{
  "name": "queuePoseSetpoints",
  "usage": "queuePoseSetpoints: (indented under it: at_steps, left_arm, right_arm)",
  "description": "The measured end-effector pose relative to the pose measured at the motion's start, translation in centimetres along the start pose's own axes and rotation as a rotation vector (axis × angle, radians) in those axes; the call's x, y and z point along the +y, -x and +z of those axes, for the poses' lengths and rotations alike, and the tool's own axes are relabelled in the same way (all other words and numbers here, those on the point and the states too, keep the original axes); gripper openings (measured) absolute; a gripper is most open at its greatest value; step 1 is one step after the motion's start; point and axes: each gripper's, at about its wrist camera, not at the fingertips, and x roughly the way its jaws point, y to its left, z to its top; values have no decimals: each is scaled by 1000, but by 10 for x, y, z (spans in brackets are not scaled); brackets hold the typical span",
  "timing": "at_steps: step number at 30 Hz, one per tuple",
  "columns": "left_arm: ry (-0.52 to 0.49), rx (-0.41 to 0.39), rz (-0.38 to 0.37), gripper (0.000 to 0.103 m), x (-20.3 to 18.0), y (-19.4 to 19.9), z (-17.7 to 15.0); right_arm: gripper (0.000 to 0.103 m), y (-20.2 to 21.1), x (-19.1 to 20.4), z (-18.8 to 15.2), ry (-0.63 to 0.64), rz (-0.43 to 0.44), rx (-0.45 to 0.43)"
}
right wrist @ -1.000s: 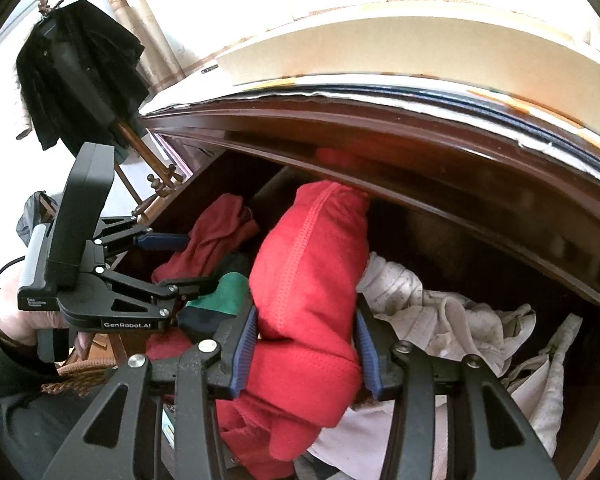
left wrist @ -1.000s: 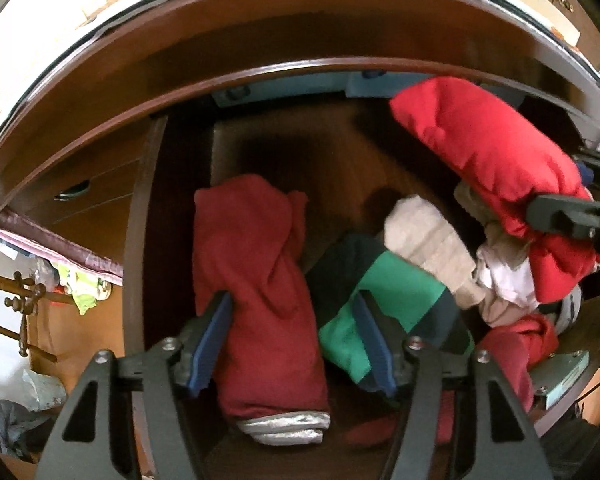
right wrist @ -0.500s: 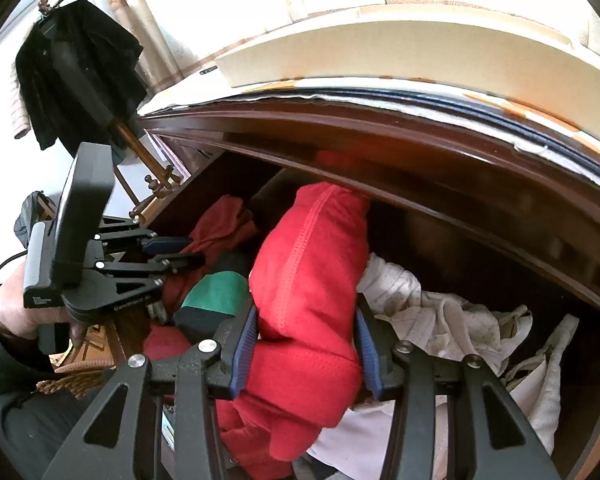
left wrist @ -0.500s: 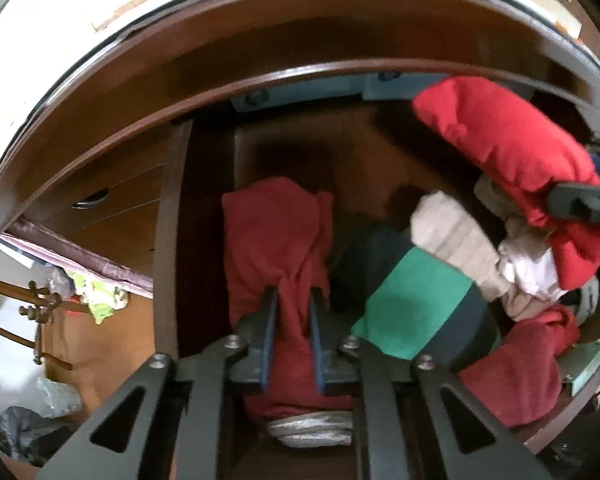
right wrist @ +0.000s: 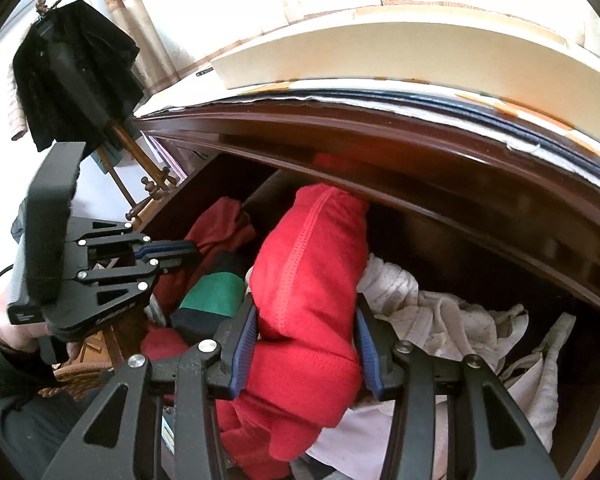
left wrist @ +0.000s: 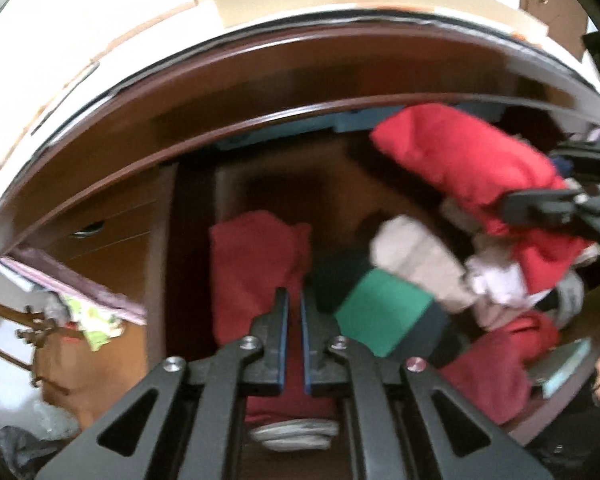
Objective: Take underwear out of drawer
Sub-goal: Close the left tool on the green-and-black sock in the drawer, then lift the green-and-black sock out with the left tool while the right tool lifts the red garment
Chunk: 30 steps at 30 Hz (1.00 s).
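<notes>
We see the left hand-held gripper (left wrist: 293, 312) tilted steeply down into the open drawer (left wrist: 188, 240), its blue-padded jaws drawn together with only a slim gap, pinching a fold of the dark red underwear (left wrist: 256, 264) that lies at the centre-left of the left wrist frame, close along the drawer's left wall. In the right wrist frame the same tool shows at mid-left, held by a hand (right wrist: 10, 332) (only its edge and a dark sleeve show). The right hand-held gripper (right wrist: 306, 344) also angles downward, its jaws partly apart and clamped on a bulky bright red underwear roll (right wrist: 312, 280), which stands up across the centre of that frame and reaches toward the dresser's top edge (right wrist: 420, 168). Between the two tools lies a green and dark folded piece (left wrist: 384, 312), with a beige roll (left wrist: 416, 264) just beside it and another red garment (left wrist: 496, 364) at the lower right of the left wrist frame. White crumpled cloth (right wrist: 452, 316) fills the drawer's right side in the right wrist view. Bare wooden drawer floor shows above the dark red piece, toward the back. The overhanging dark wood edge curves across the top of both frames, close over the raised red roll. At the upper left of the right wrist frame a black coat (right wrist: 76, 72) hangs on a stand.
</notes>
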Motion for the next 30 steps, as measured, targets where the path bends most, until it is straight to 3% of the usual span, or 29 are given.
queuePoseSetpoints:
  at_steps: [3,4,5,7,10,17,19,21,23,30]
  left_arm:
    - [-1,17,-37,12,-2,2,0]
    - [13,23,-74,28,-4,2,2]
    - [38,33,-128,52,-6,3,1]
    - [98,50,-228,69,-5,4,3]
    - [137,92,-301,68,-8,1,5]
    - [161,187,-359,65,-16,-27,-6]
    - [191,208,-406,64,-13,-33,-4]
    - [193,209,-411,58,-10,-36,-2]
    - [184,196,-410,33,-15,-36,-2]
    - [149,105,-397,22,-15,-20,-15]
  right_arm:
    - [48,0,-1,0,-2,1,0]
    - [48,0,-1,0,-2,0,-1]
    - [48,0,-2,0,-3,-1,-1]
    - [48,-1,-2,0,-3,-2,0]
    - [48,0,-2,0,-2,-4,-3]
    - [49,0,-1,0,1,-9,-4]
    - [49,-1,1,0,7,-17,-1]
    - [49,-1,3,0,12,-24,-1]
    - [49,-2,4,0,18,-30,1]
    - [48,-1,10,0,17,-32,-5]
